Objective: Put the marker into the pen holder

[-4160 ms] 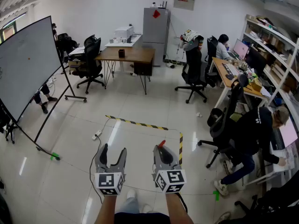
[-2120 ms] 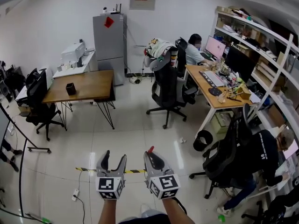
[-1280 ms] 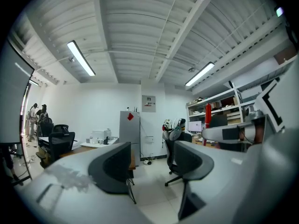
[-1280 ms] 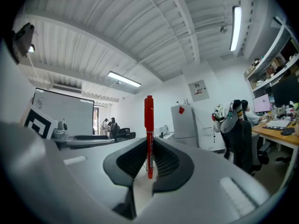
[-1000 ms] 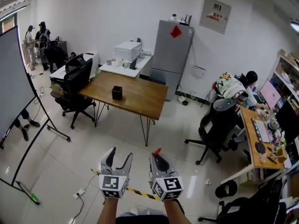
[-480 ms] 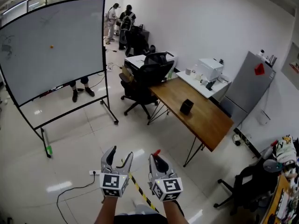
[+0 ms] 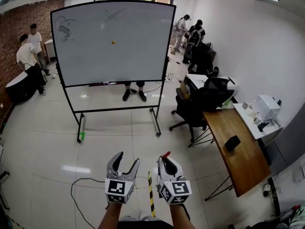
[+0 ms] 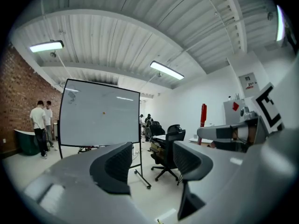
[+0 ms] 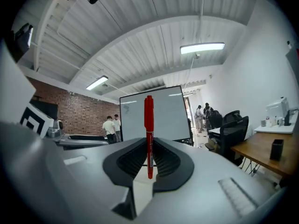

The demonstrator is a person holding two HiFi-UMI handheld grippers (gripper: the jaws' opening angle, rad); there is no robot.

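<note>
1. Near the bottom of the head view, the left gripper and the right gripper are hovering side by side over the tiled floor.
2. Right gripper's fingers are clenching a red marker, which is standing upright between them with its end rising above them.
3. Left gripper's fingers have just been closing slightly, yet they are standing apart and gripping nothing.
4. Far to the right, the black pen holder is sitting on a wooden desk, well apart from both grippers.
5. Beyond the grippers, a whiteboard is standing on its wheeled frame.
</note>
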